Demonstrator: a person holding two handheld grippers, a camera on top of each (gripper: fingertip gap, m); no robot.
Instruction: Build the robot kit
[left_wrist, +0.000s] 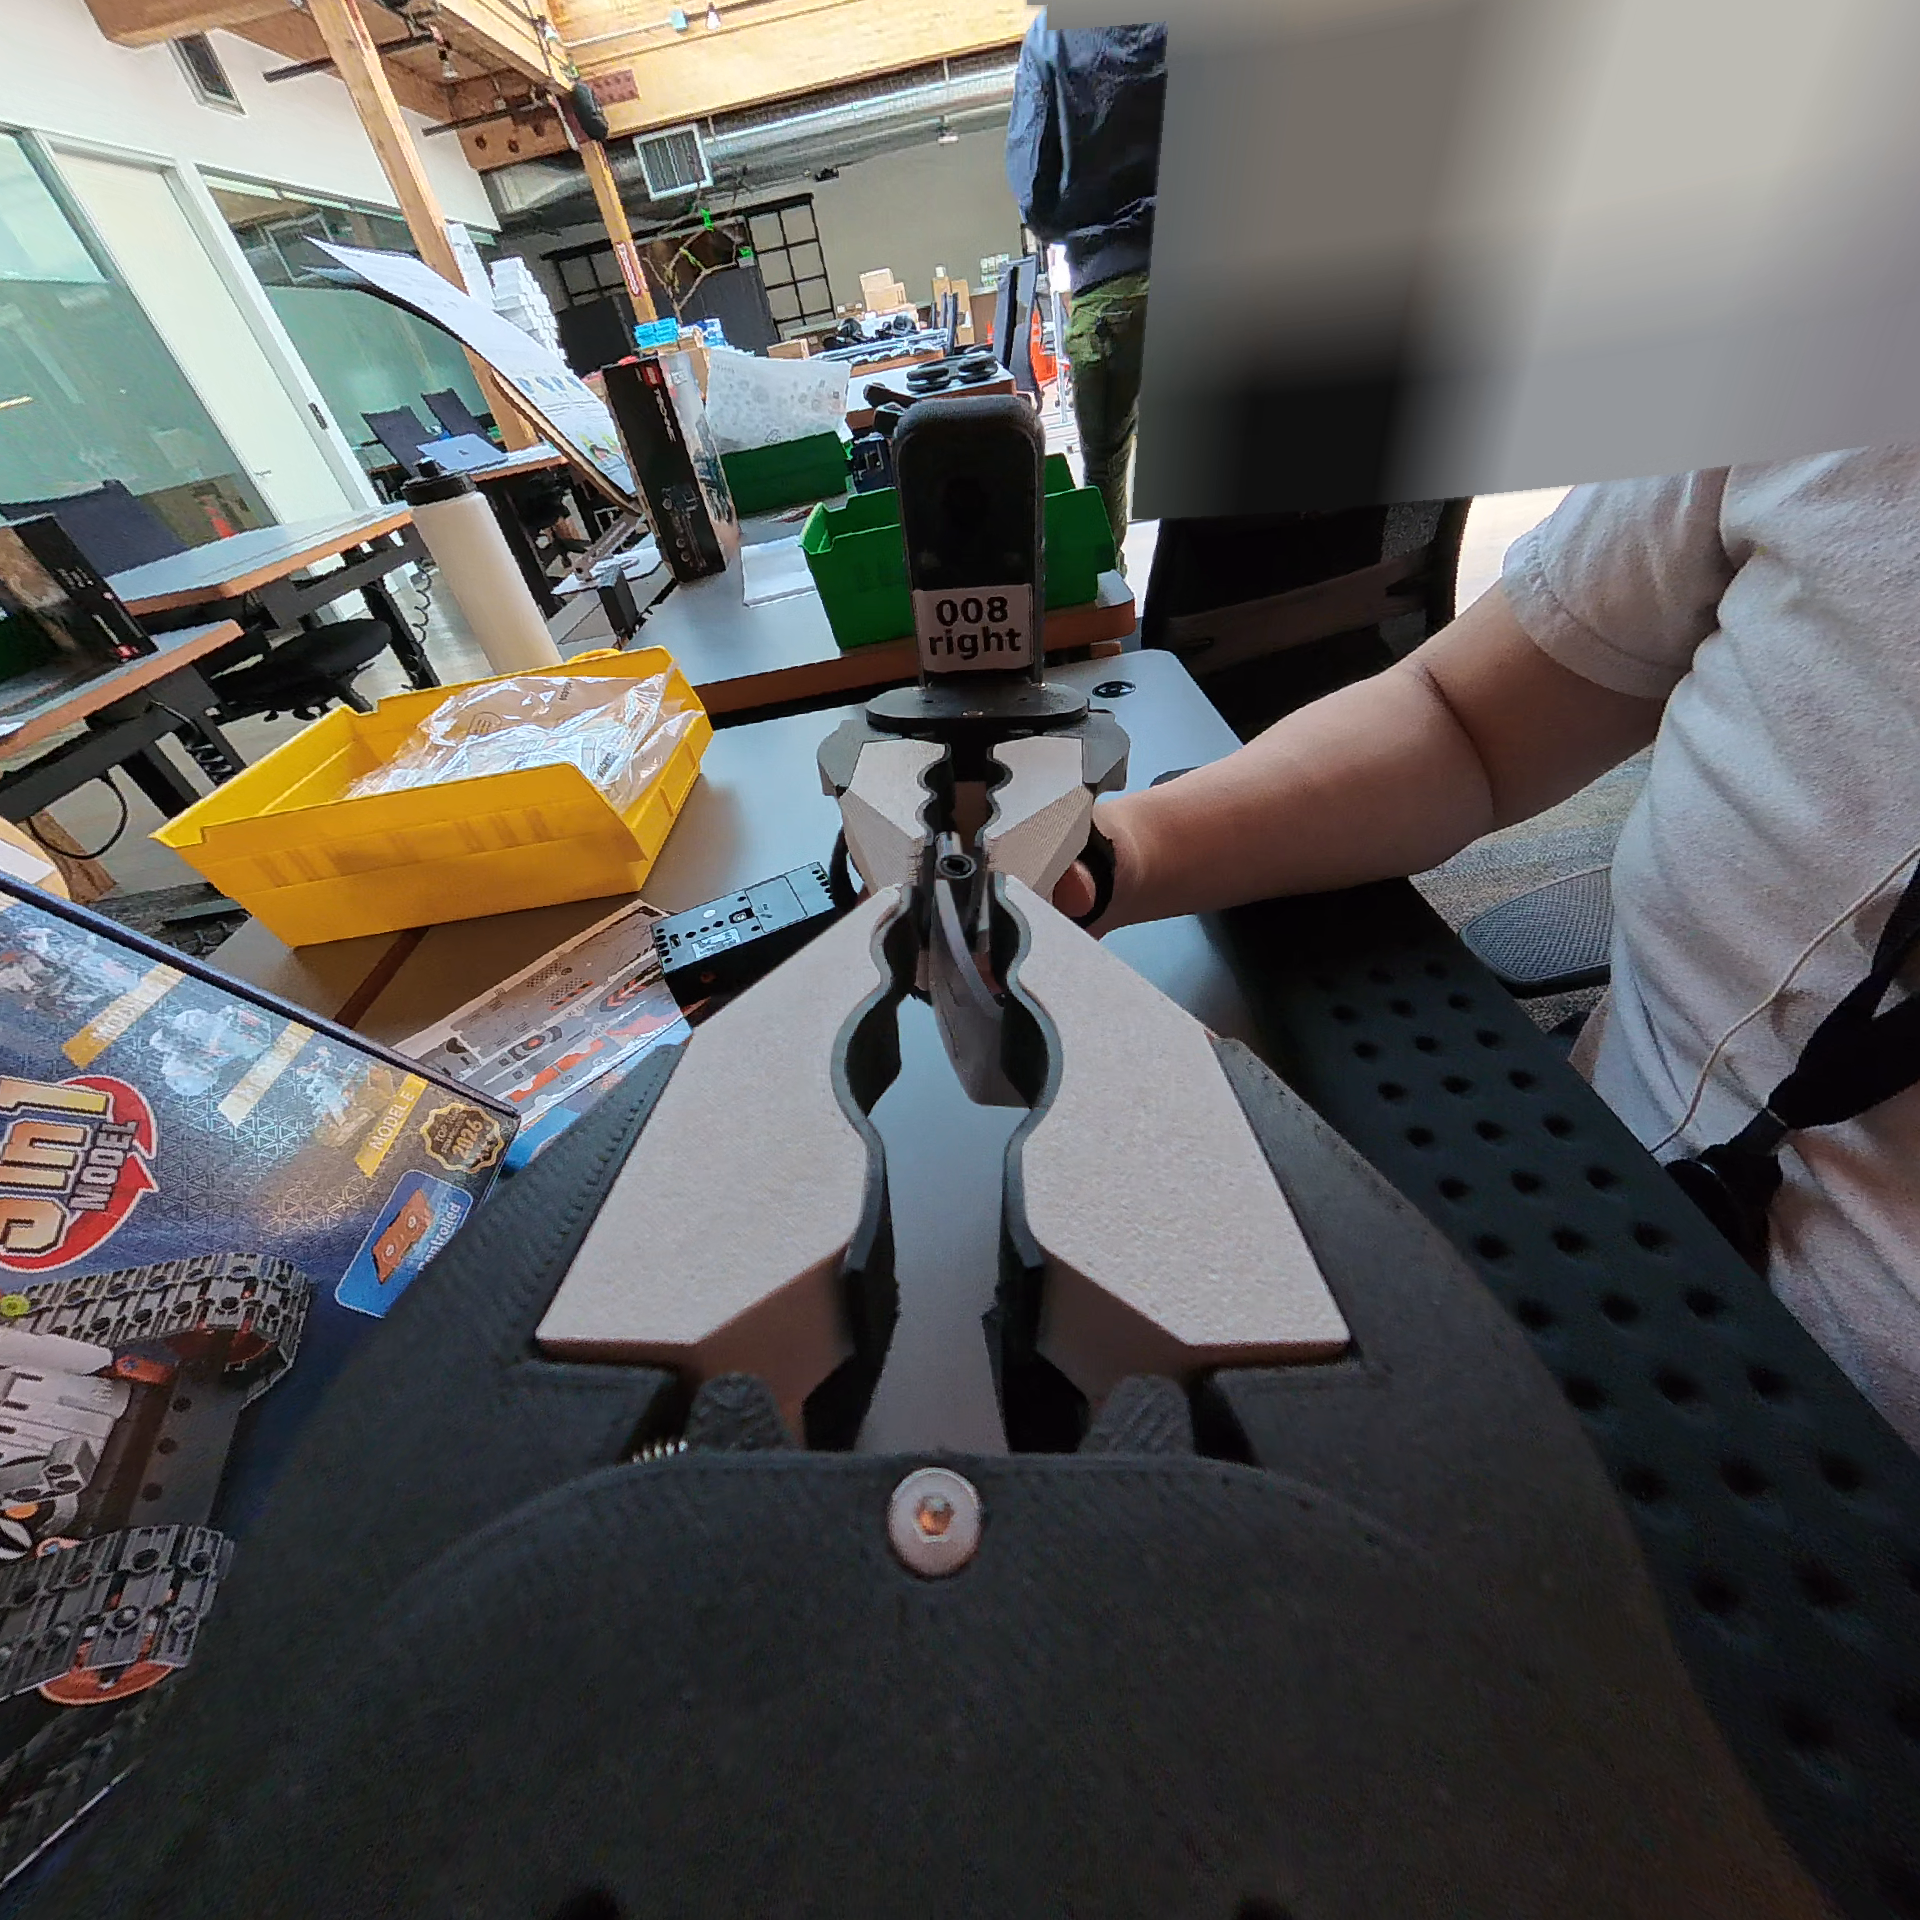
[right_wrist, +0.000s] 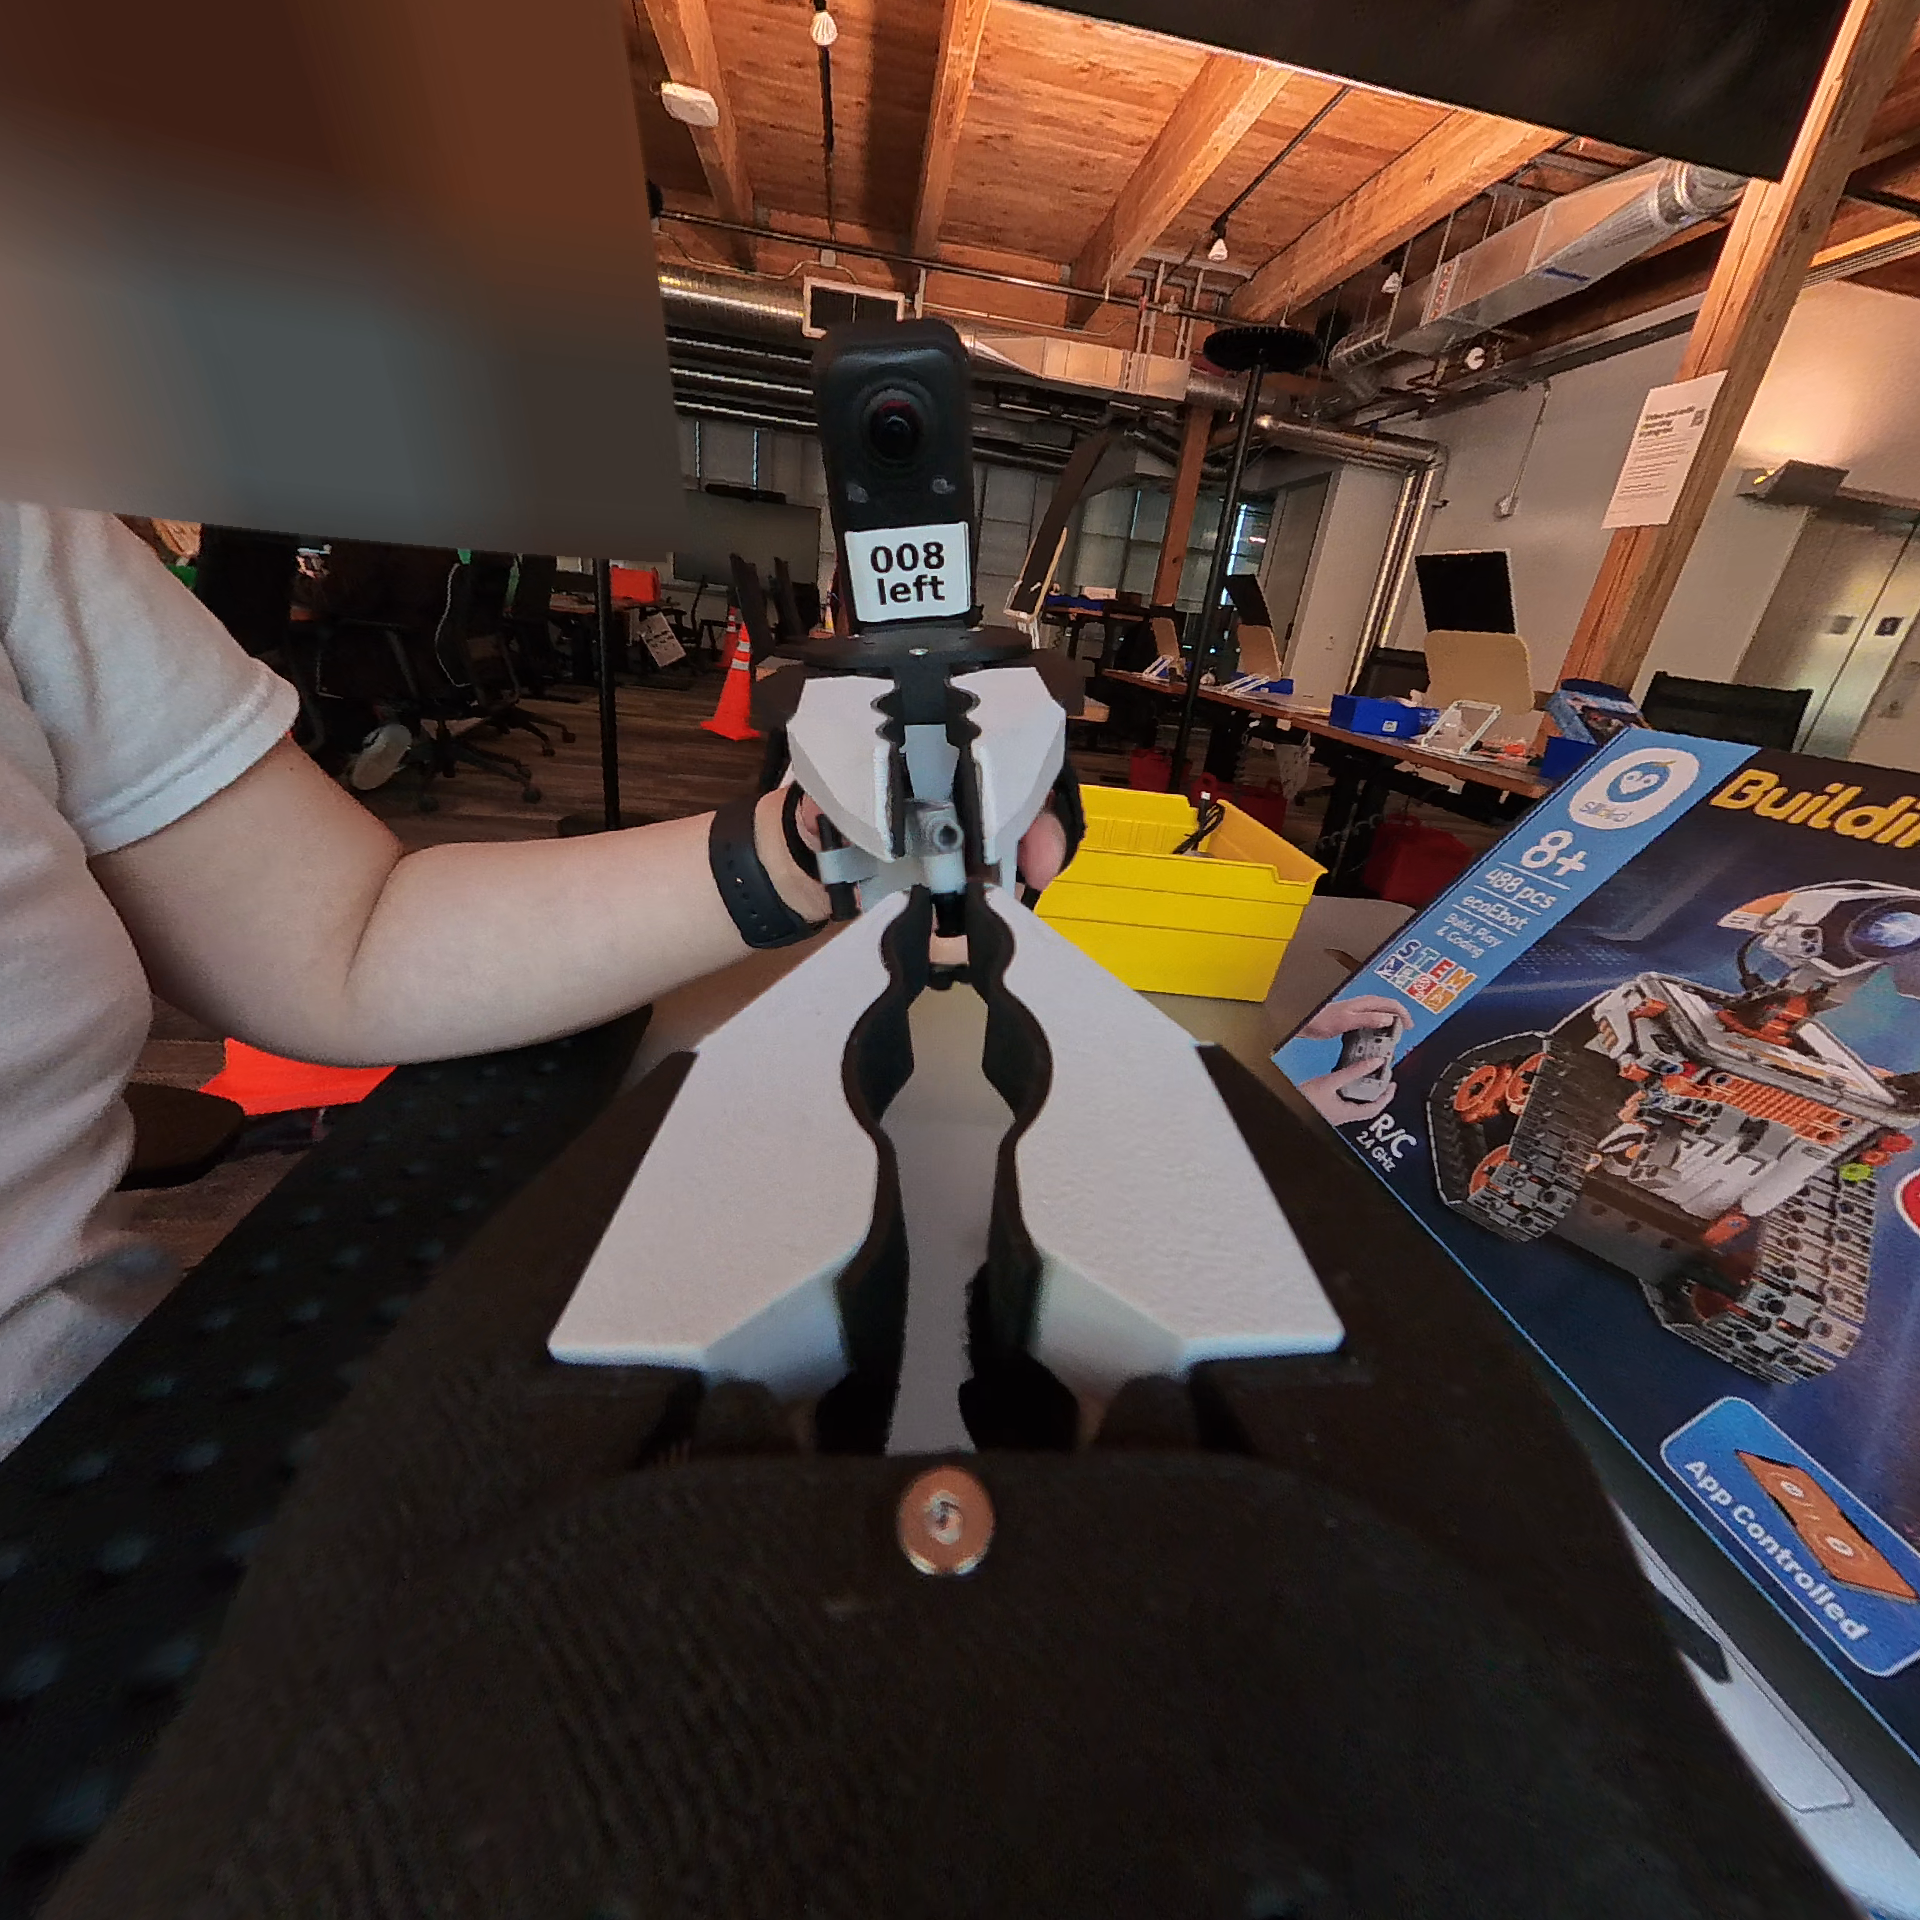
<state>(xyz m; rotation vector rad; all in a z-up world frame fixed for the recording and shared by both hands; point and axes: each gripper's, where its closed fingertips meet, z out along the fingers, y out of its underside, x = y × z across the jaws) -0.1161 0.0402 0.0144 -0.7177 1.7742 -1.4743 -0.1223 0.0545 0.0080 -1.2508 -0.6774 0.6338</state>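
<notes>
Your left gripper (left_wrist: 951, 940) and right gripper (right_wrist: 951, 935) meet tip to tip above the tabletop (left_wrist: 790, 790). Each has its jaws nearly shut on a small part: the left on a grey piece (right_wrist: 940, 831), the right on a black pin (left_wrist: 951, 868). Both grips look shallow; misaligned pushing could pop either part loose toward the yellow bin (left_wrist: 436, 831) or the box (right_wrist: 1662, 1091).

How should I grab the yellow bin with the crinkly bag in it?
Pinch the yellow bin by its near long wall, at the end away from the plastic bag, coming down from above: the top is open and the wall is thin and upright. The left gripper is shut on a small grey piece.
</notes>
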